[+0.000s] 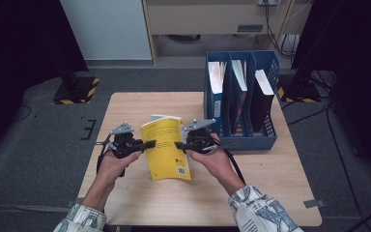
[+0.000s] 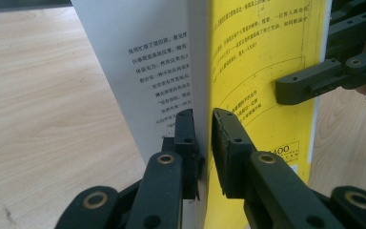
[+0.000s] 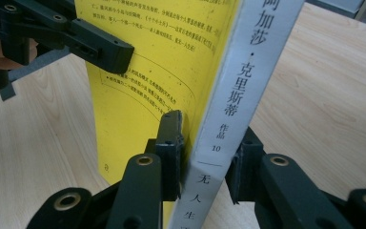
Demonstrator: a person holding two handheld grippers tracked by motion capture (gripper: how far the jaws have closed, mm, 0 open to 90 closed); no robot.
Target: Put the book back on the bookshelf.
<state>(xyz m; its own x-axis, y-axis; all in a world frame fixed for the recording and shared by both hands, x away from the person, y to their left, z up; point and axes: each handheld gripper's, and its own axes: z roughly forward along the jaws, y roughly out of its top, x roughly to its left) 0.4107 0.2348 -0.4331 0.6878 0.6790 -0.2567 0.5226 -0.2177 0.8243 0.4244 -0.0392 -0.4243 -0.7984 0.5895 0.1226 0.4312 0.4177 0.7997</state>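
Note:
A yellow paperback book (image 1: 166,154) stands tilted above the wooden table (image 1: 270,193), held from both sides. My left gripper (image 1: 147,144) is shut on its left edge; in the left gripper view the jaws (image 2: 204,138) pinch the yellow cover (image 2: 257,71) with a white printed page beside it. My right gripper (image 1: 178,144) is shut on the other side, its jaws (image 3: 209,148) clamping the pale spine (image 3: 248,71) printed with characters. Each gripper view shows the opposite gripper's black jaw on the yellow cover (image 3: 162,57).
A blue three-slot file rack (image 1: 244,143) stands at the table's back right, with books upright in its slots. A person's forearms in patterned sleeves come in from the bottom. Dark stands and cables lie on the grey floor around the table.

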